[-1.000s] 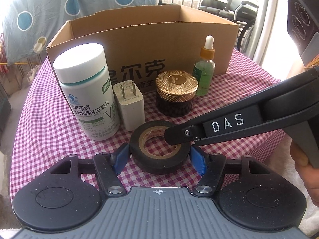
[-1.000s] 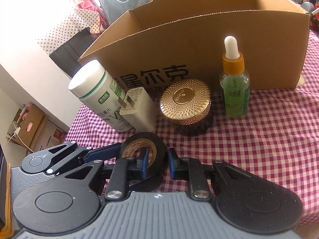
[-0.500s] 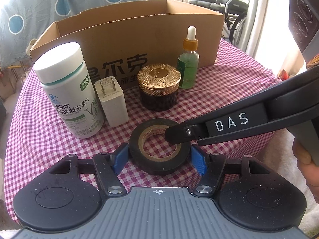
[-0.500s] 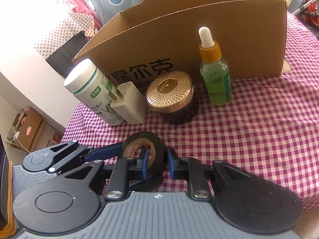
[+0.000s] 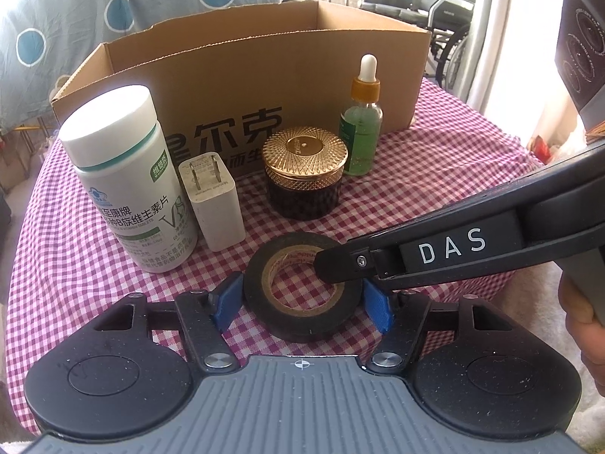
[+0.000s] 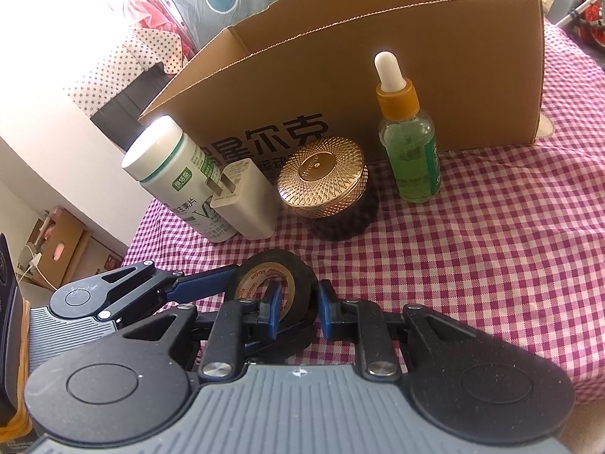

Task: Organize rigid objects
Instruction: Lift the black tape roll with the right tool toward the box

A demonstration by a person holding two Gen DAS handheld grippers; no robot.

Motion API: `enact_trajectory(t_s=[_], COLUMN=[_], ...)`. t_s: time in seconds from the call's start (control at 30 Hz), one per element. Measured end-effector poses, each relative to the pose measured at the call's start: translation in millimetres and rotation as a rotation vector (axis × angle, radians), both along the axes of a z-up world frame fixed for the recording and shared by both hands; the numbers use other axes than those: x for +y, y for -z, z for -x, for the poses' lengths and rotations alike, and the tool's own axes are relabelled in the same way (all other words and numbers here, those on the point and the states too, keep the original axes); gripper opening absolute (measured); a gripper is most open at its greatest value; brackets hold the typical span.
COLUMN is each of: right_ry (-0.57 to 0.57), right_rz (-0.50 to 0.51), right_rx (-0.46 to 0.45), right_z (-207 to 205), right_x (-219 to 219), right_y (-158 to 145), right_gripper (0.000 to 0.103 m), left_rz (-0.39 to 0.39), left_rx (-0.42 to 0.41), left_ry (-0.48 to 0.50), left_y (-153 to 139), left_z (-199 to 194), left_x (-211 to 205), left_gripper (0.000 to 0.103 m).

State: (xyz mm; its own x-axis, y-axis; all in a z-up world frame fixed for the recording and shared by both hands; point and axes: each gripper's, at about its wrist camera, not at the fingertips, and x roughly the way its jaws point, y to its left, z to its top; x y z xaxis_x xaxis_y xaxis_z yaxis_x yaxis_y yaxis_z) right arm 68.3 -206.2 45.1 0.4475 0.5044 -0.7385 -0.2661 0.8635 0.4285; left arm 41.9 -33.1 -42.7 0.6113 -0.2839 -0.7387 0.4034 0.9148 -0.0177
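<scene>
A black tape roll (image 5: 300, 321) hangs just over the checked cloth in front of me. My left gripper (image 5: 302, 300) is shut on it, its blue pads against the roll's outer sides. From the right, my right gripper (image 5: 334, 266) reaches in with one finger inside the roll's hole. In the right wrist view the right gripper (image 6: 298, 302) is shut on the wall of the tape roll (image 6: 298, 270), which stands tilted. The left gripper's blue finger (image 6: 204, 287) touches its left side. A hand (image 5: 582, 325) holds the right gripper's handle.
Behind the roll stand a white vitamin bottle (image 5: 128, 174), a white charger plug (image 5: 217, 204), a dark jar with a gold lid (image 5: 304, 178) and a green dropper bottle (image 5: 361, 128). An open cardboard box (image 5: 242, 87) stands behind them. The table edge falls away at right.
Both grips on the tape roll stay as they were. The box and the row of items shift slightly across both views.
</scene>
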Motion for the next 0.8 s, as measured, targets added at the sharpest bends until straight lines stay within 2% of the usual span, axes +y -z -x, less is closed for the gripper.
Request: enact_trajectory(t_s=[0.2, 0.33, 0.57, 0.8], right_ry=[0.010, 0.019, 0.037, 0.018], right_rz=[-0.005, -0.013, -0.021, 0.000], right_rx=[-0.005, -0.037, -0.188, -0.381], right_z=[5, 12, 27, 3], right_x=[-1, -6, -16, -21], right_y=[-4, -18, -76, -156], right_gripper=[0.023, 0.023, 0.023, 0.024], left_rz=[-0.004, 0.009, 0.016, 0.020], left_rx=[-0.029, -0.064, -0.199, -0.345], left_ry=[0.004, 0.008, 0.051, 0.079], left_y=[-4, -18, -71, -145], left_z=[7, 14, 22, -5], left_x=[-3, -4, -9, -16], left_gripper=[0.067, 0.067, 0.067, 0.067])
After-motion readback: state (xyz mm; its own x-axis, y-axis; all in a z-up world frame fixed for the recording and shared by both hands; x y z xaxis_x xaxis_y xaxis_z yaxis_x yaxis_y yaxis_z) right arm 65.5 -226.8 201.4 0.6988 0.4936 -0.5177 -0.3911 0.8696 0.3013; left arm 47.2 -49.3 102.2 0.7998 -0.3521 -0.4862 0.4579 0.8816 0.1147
